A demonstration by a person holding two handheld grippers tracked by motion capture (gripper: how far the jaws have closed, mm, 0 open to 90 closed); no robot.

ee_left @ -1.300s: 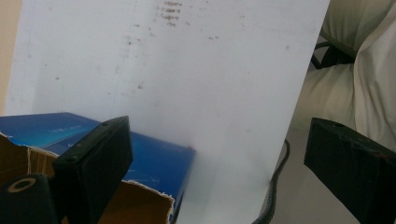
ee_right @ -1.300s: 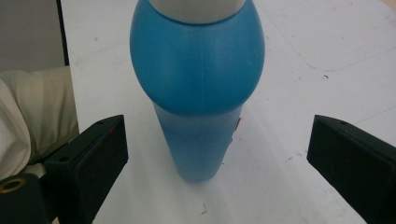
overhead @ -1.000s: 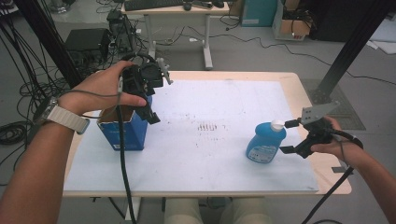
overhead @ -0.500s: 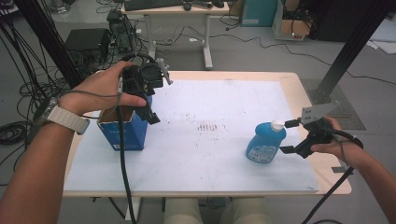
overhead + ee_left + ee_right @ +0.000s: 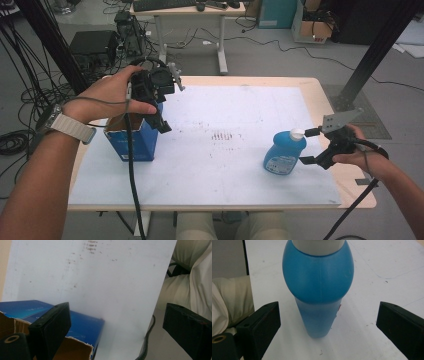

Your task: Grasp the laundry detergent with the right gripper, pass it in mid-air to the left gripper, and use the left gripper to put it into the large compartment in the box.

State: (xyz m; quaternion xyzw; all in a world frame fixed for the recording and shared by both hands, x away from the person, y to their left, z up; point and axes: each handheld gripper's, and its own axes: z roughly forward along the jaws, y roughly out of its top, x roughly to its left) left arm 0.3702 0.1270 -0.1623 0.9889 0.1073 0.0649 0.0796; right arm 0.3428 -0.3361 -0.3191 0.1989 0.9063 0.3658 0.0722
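A blue bottle (image 5: pixel 281 154) with a white cap stands upright on the right part of the white mat (image 5: pixel 225 165). My right gripper (image 5: pixel 307 146) is open just to its right, jaws pointing at it and apart from it. In the right gripper view the bottle (image 5: pixel 318 277) rises between the spread jaws of that gripper (image 5: pixel 328 326), untouched. An open blue cardboard box (image 5: pixel 134 140) stands at the mat's left. My left gripper (image 5: pixel 169 107) hangs open above the box's right side, holding nothing. In the left gripper view the box (image 5: pixel 83 326) lies beneath the open left gripper (image 5: pixel 117 332).
The wooden table's edge (image 5: pixel 320 95) frames the mat, which has dark smudges (image 5: pixel 222 135) in the middle. Behind the table stand a desk (image 5: pixel 190 15), black equipment (image 5: pixel 95 42) and floor cables. A person's legs (image 5: pixel 190 277) are at the near edge.
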